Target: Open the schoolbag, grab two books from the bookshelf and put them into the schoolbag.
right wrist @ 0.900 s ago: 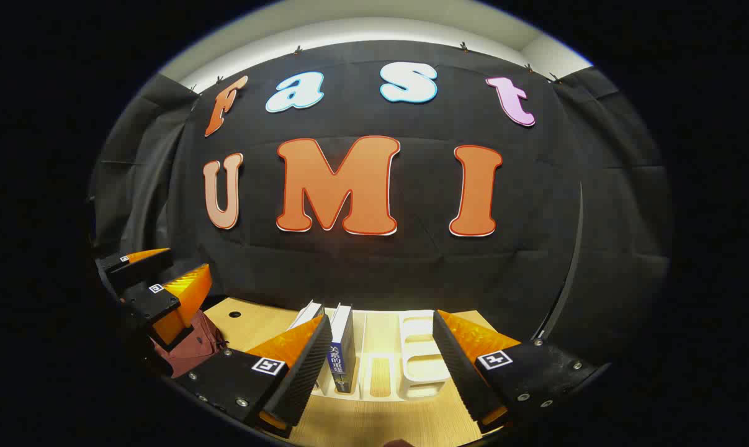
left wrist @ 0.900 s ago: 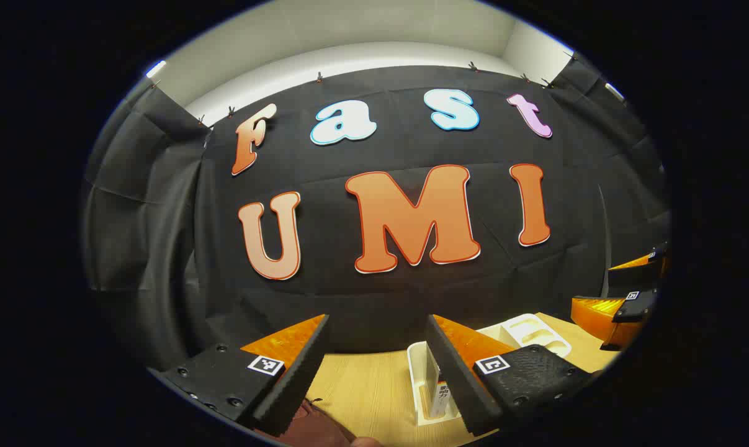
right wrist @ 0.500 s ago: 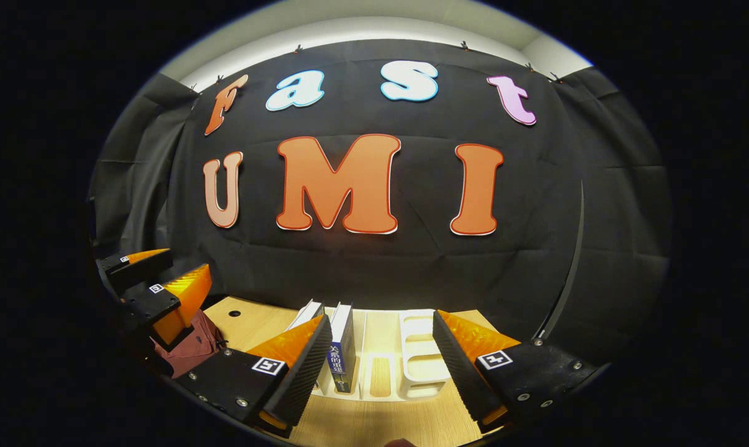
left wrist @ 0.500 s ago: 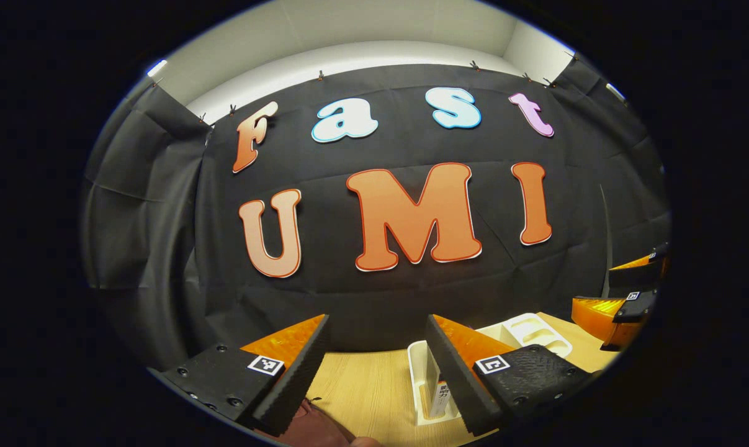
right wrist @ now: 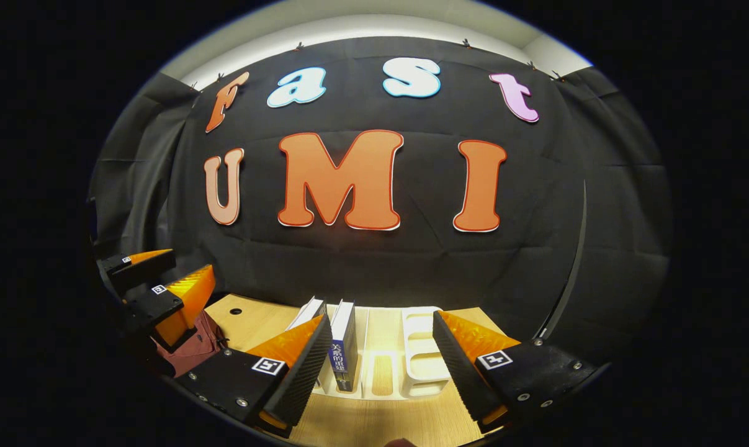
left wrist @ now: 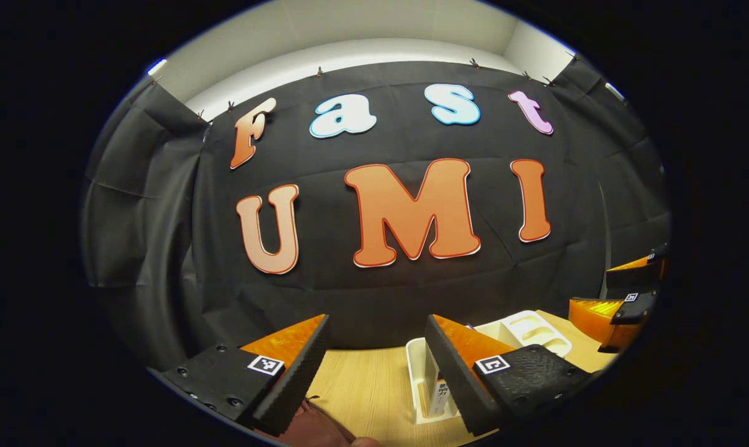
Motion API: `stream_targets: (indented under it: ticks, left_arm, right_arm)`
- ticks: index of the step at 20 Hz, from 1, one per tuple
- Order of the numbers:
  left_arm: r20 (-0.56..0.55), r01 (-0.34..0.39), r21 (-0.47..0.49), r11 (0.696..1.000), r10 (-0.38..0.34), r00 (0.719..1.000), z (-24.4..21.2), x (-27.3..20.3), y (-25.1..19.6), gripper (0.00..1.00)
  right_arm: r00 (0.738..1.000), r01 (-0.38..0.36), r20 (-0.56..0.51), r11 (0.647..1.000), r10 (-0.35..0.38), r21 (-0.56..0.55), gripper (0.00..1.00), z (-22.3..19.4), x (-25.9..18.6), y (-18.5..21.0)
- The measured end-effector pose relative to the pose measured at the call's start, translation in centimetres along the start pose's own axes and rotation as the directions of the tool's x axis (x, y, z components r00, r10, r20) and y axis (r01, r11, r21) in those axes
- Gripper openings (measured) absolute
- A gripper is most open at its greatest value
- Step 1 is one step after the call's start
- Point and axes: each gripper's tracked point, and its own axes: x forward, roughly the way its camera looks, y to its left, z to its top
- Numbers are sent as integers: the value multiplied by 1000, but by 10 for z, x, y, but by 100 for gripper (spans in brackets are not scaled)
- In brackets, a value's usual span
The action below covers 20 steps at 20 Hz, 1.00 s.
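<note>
Both tongs apart, empty, above counter [right wrist: 374,422].
Books [right wrist: 342,351] upright in white shelf [right wrist: 421,366]; bag [right wrist: 191,347] far left.

Our left gripper [left wrist: 374,366] and right gripper [right wrist: 377,366] look alike: wedge-shaped orange fingers [right wrist: 287,341] faced with ribbed black pads [left wrist: 300,372], set on black bases [right wrist: 535,372] with small screws and square black-and-white markers [left wrist: 265,365].

Left gripper [left wrist: 374,366], jaws apart, above table [left wrist: 368,391]
</note>
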Motion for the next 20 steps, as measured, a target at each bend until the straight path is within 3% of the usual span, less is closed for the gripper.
stream_targets:
  ticks: [20]
  left_arm:
    - [-11,-31,32,999,32,999,-1,-3,10,96]
  right_arm:
    - [1000,-15,-23,1000,15,13,96,-7,2,4]
